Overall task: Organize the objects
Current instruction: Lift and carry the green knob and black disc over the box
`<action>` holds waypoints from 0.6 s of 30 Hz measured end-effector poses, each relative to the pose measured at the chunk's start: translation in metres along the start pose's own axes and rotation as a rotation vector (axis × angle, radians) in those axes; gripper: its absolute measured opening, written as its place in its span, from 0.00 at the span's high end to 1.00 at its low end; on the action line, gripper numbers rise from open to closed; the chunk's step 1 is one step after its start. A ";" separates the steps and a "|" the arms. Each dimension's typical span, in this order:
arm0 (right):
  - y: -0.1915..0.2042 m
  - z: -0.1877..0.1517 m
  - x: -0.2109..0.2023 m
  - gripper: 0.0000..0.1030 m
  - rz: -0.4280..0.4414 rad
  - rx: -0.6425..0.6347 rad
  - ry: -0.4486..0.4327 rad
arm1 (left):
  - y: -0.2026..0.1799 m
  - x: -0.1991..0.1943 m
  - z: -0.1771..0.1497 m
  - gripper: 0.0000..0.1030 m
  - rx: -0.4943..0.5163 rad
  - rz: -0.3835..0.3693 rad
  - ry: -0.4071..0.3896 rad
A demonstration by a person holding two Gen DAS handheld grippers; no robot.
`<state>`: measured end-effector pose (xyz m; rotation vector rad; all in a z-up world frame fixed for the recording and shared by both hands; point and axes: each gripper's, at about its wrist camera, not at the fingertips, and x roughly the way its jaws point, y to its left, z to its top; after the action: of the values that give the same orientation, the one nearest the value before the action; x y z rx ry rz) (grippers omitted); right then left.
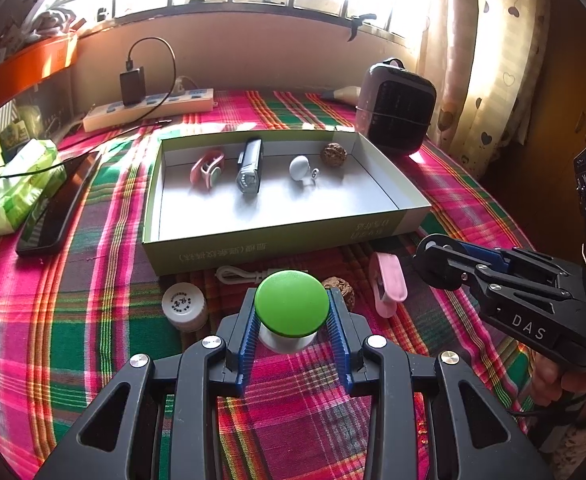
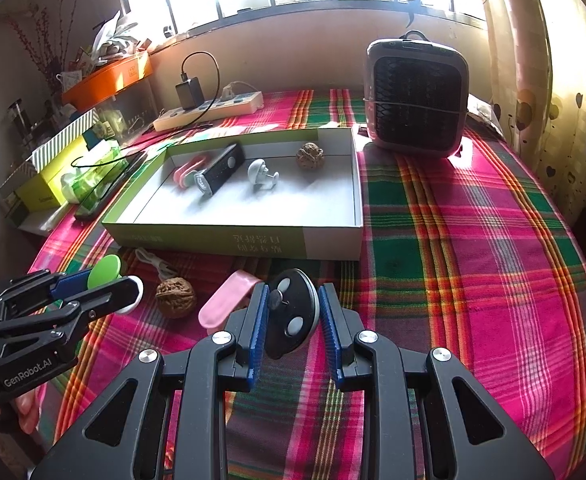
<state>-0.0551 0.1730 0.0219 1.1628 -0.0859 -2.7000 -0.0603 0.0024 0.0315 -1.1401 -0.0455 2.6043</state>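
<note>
Left gripper (image 1: 292,320) clamped on a green-capped white jar (image 1: 291,308), right gripper (image 2: 293,316) nipping a black disc (image 2: 291,314), both before the green box (image 1: 253,240) on the plaid-covered bench (image 2: 473,260), walnut (image 2: 175,297) between them.

The right gripper (image 1: 433,258) bears the white letters "DAS" on its black side, seen from the left wrist. The left gripper (image 2: 129,288) bears "GenRobot.AI" in white on its black body, seen from the right wrist. The box (image 1: 277,246) carries Chinese print on its green near wall, upside down toward the cameras and too small to read surely. The white cap (image 1: 184,305) left of the box's near wall has small round print, not legible.
</note>
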 end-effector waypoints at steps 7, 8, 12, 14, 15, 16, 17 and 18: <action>0.002 0.008 -0.003 0.74 0.017 0.003 -0.018 | 0.005 -0.003 0.008 0.70 -0.012 -0.003 -0.021; 0.002 0.010 -0.002 0.74 0.022 0.005 -0.019 | 0.005 -0.004 0.009 0.70 -0.011 -0.002 -0.023; 0.007 0.017 -0.002 0.74 0.028 -0.008 -0.027 | 0.007 -0.005 0.018 0.70 -0.014 -0.004 -0.036; 0.008 0.022 -0.001 0.74 0.033 -0.012 -0.034 | 0.009 -0.004 0.023 0.70 -0.016 -0.006 -0.040; 0.009 0.025 -0.001 0.74 0.035 -0.013 -0.037 | 0.010 -0.003 0.025 0.70 -0.018 -0.004 -0.042; 0.009 0.027 -0.001 0.74 0.038 -0.013 -0.039 | 0.011 -0.003 0.028 0.70 -0.019 -0.002 -0.045; 0.010 0.029 0.000 0.74 0.041 -0.014 -0.041 | 0.013 -0.003 0.030 0.70 -0.018 0.000 -0.048; 0.011 0.032 0.001 0.74 0.042 -0.017 -0.042 | 0.014 -0.003 0.032 0.70 -0.020 0.003 -0.050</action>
<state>-0.0768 0.1617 0.0445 1.0868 -0.0931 -2.6838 -0.0852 -0.0088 0.0531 -1.0820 -0.0814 2.6408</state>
